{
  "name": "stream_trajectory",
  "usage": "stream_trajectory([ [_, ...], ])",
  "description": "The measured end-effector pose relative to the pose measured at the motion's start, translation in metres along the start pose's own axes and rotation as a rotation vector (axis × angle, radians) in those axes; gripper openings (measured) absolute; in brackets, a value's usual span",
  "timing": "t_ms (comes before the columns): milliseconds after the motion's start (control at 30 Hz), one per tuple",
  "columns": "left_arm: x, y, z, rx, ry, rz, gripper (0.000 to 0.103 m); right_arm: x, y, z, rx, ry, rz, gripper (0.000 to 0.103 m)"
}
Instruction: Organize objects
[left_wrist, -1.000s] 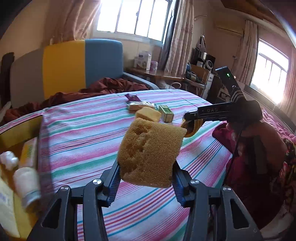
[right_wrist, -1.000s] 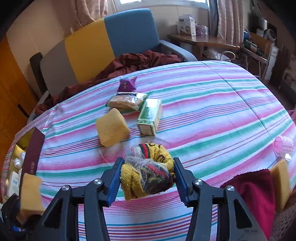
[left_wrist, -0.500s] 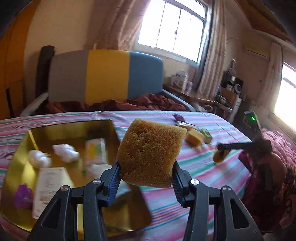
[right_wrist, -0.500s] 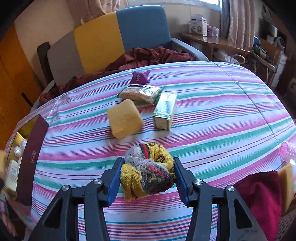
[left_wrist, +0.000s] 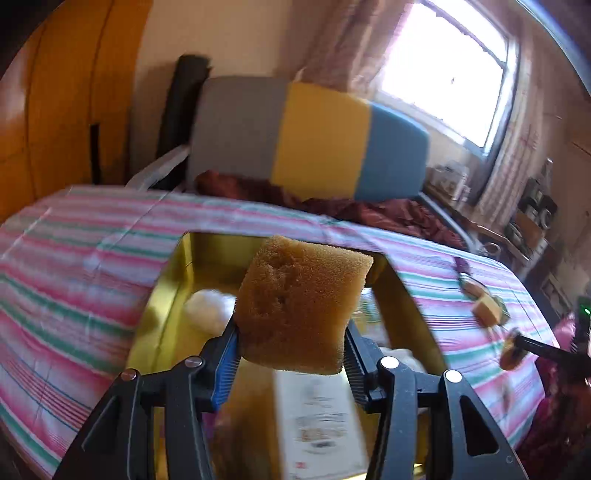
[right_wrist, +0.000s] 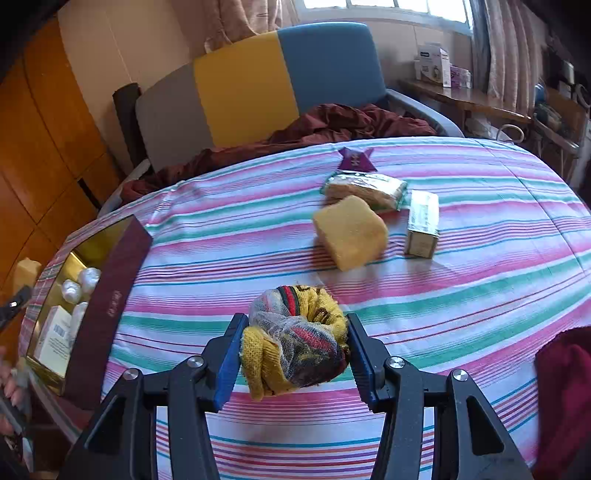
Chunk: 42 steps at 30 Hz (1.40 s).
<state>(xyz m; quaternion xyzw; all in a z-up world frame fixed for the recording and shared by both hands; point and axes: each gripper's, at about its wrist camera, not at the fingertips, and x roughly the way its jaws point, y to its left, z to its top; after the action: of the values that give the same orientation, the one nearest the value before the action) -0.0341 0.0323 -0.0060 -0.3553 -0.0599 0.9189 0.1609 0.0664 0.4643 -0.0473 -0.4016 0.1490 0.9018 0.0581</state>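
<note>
Swung from the striped bedspread (left_wrist: 74, 280) to above the gold-lined box (left_wrist: 166, 295) at lower centre, the left gripper (left_wrist: 291, 354) clamps a brown sponge (left_wrist: 299, 306) ready to drop, while the right gripper (right_wrist: 293, 354) squeezes a netted knit bundle (right_wrist: 295, 339) near frame bottom.

Bed surface under striped sheet (right_wrist: 480, 280): pink, green, white bands. Behind it, armchair (right_wrist: 258, 81) with grey, yellow, blue back panels; dark red blanket (right_wrist: 332, 125) heaped on seat. Cream wall behind chair. Orange wooden wardrobe (right_wrist: 40, 140) at left. Bright window (left_wrist: 443, 70) with pale patterned curtains (right_wrist: 506, 48), strong daylight. Wooden side table (right_wrist: 469, 99) under window, boxes on it. Cluttered shelves at far right.
</note>
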Motion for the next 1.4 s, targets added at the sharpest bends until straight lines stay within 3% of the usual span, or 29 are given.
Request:
stream_trajectory([
  [300, 0.029, 0.044, -0.008, -0.11, 0.118, 0.041, 0.051, -0.025, 0.058, 0.002, -0.051, -0.046, 0.105, 0.053],
  [633, 0.038, 0.047, -0.019, -0.05, 0.177, 0.135, 0.051, -0.037, 0.125, -0.003, -0.097, -0.054, 0.266, 0.053],
  [833, 0.033, 0.045, -0.02, -0.073, 0.179, 0.125, 0.056, -0.038, 0.167, -0.006, -0.156, -0.048, 0.345, 0.053],
  [967, 0.022, 0.046, -0.018, -0.117, 0.152, 0.115, 0.059, -0.032, 0.194, -0.012, -0.206, -0.031, 0.369, 0.053],
  [1133, 0.013, 0.039, -0.017, -0.064, 0.126, 0.124, 0.06, -0.022, 0.22, -0.021, -0.262, 0.0, 0.388, 0.053],
  [1267, 0.016, 0.035, -0.018, -0.022, 0.159, 0.125, 0.06, -0.012, 0.233, -0.026, -0.288, 0.033, 0.4, 0.053],
  [1367, 0.03, 0.033, -0.021, 0.007, 0.262, 0.099, 0.06, -0.006, 0.242, -0.028, -0.312, 0.052, 0.397, 0.053],
  [1400, 0.03, 0.034, -0.022, 0.008, 0.261, 0.105, 0.06, -0.005, 0.245, -0.029, -0.318, 0.058, 0.397, 0.053],
])
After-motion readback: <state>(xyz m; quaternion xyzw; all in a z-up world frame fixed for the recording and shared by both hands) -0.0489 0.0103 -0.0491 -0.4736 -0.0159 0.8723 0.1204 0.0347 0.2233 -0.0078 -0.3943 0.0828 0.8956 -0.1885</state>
